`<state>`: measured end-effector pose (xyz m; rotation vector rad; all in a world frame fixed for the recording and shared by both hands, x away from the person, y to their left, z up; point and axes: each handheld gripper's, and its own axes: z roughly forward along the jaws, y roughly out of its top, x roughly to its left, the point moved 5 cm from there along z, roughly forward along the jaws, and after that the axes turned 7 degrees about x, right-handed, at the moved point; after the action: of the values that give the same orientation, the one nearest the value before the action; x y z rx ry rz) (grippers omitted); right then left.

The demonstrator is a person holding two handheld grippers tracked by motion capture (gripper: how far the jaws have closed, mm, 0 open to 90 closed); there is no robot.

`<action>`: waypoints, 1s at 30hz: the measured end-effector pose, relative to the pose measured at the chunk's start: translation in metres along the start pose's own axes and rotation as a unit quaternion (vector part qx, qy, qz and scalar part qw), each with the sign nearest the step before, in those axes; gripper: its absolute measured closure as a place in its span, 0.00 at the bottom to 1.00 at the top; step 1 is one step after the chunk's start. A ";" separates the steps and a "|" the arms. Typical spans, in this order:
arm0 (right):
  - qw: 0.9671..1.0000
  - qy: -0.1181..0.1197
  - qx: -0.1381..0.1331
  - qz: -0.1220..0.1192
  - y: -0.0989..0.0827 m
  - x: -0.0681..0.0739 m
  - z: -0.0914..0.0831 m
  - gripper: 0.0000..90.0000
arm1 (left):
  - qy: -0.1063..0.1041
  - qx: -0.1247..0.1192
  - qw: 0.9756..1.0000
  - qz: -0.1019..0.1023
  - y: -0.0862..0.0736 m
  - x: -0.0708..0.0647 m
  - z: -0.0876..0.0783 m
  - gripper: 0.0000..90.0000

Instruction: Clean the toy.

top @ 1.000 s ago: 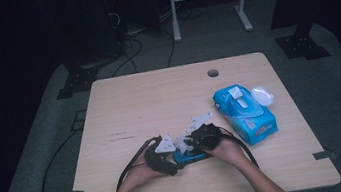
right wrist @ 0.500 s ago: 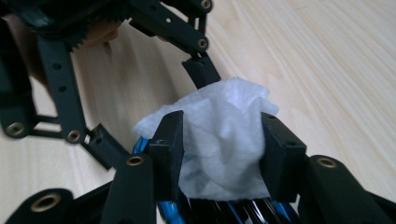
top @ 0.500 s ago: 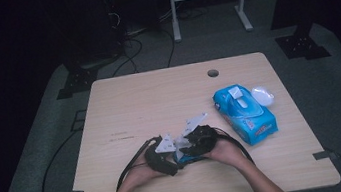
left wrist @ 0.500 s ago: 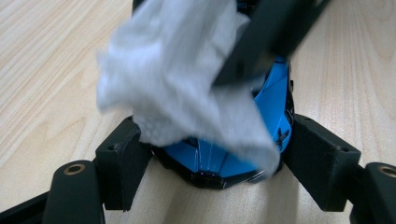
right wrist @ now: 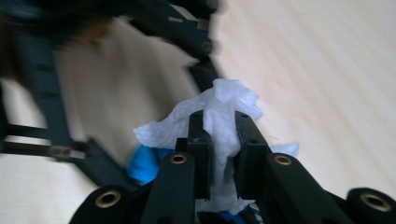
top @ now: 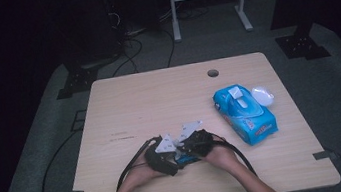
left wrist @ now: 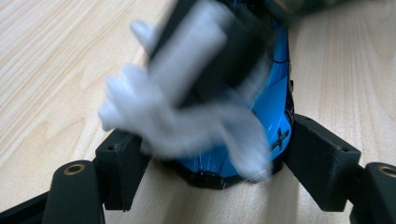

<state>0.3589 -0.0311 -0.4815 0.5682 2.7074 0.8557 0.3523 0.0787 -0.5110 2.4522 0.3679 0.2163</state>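
Observation:
At the table's near edge my left gripper [top: 166, 156] is shut on a glossy blue object [left wrist: 270, 98] with a black base, its jaws pressing on both sides. My right gripper [top: 196, 145] sits right against it, shut on a crumpled white wipe [right wrist: 225, 100]; its jaws have just been closing with the wipe between them. The wipe rests on the blue object [right wrist: 142, 164]. In the left gripper view the wipe [left wrist: 187, 121] and the right gripper's dark jaws are blurred over the object's top. The left gripper's black frame [right wrist: 198, 39] shows blurred behind the wipe.
A blue pack of wipes [top: 244, 114] lies to the right on the wooden table [top: 148, 99], with a white lid-like piece [top: 263, 95] beside it. A cable hole [top: 213, 73] is near the far edge. Cables trail off the near-left edge.
The right gripper has shifted slightly toward the left one over the blue object. The left gripper and the wipes pack have kept still.

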 end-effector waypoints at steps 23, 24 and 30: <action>0.999 -0.021 -0.003 0.040 -0.023 -0.025 -0.023 0.88 | 0.002 0.001 1.000 -0.001 0.000 0.000 0.000 0.28; 0.999 -0.017 -0.007 0.038 -0.021 -0.024 -0.021 0.88 | 0.002 0.001 1.000 -0.001 0.000 0.000 0.000 0.28; 0.998 0.001 -0.009 0.054 -0.021 -0.030 -0.018 0.88 | 0.003 -0.001 1.000 0.000 0.000 0.000 0.000 0.28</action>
<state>0.3735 -0.0690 -0.4767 0.7166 2.6882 0.9078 0.3523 0.0793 -0.5110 2.4503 0.3694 0.2239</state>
